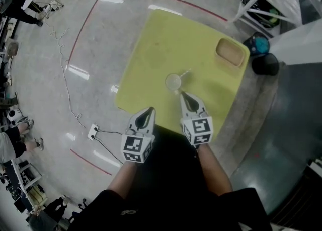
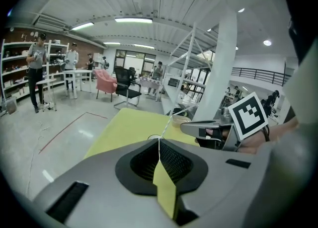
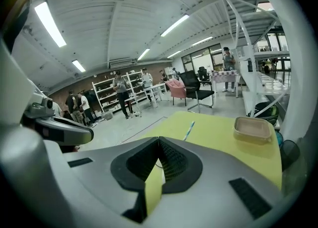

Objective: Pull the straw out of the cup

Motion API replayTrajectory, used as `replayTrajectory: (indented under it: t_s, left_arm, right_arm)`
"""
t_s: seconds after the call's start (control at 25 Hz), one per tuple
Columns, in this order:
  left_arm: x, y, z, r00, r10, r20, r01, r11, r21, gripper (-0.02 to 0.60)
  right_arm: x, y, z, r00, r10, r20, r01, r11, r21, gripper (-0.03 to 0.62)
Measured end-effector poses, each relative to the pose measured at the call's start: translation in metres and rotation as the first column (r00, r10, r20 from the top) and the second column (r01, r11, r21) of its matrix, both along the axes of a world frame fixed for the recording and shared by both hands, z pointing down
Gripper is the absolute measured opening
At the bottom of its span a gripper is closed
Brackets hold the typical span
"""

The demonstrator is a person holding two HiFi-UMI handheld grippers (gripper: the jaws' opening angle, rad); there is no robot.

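Clear cup (image 1: pixel 173 81) stands near-centre on the yellow table (image 1: pixel 161 39), straw (image 1: pixel 185 73) in it, leaning right. Shallow tan container (image 1: pixel 231 53) sits at the far right corner. Open surface lies left and far of the cup. Left gripper (image 1: pixel 150 109) is at the near edge and right gripper (image 1: pixel 182 95) just near the cup, both with jaws together and empty.

Cup (image 1: pixel 173 81): small, clear and round-mouthed, standing upright near the middle of the yellow counter (image 1: pixel 156 49), somewhat toward its near edge. Straw (image 1: pixel 185 73): thin, pale with blue stripes, lower end inside the cup. It leans over the rim, slanting up and to the right in the head view, with its upper end free.
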State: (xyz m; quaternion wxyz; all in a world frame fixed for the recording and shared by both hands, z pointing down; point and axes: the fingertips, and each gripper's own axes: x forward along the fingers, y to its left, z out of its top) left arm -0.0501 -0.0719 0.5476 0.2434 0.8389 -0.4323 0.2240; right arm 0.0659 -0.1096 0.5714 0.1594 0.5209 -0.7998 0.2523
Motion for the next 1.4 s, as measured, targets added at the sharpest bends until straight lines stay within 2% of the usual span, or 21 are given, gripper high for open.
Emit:
replayTrajectory:
  t_s: [0.28,0.68,0.92,1.4]
  left_arm:
    - [-0.007,-0.016,0.020,1.000,0.006,-0.027,-0.007,0.999,-0.039,0.048]
    - [0.015,-0.055,0.038,0.996,0.060,-0.067,-0.065,0.995,-0.072,0.048]
    - [0.021,-0.071,0.045,0.993,0.104,-0.060,-0.108,0.991,-0.081,0.048]
    - [0.019,-0.081,0.049,0.995,0.091,-0.047,-0.095,0.990,-0.099,0.048]
  right_arm:
    - [-0.004,-0.011,0.023,0.998,0.004,-0.058,-0.006,0.999,-0.048,0.017]
    - [0.009,-0.035,0.034,0.992,0.008,-0.129,-0.022,0.994,-0.106,0.017]
    - [0.013,-0.047,0.043,0.992,0.036,-0.117,-0.052,0.990,-0.134,0.017]
    - [0.019,-0.058,0.061,0.996,0.058,-0.062,-0.068,0.982,-0.173,0.018]
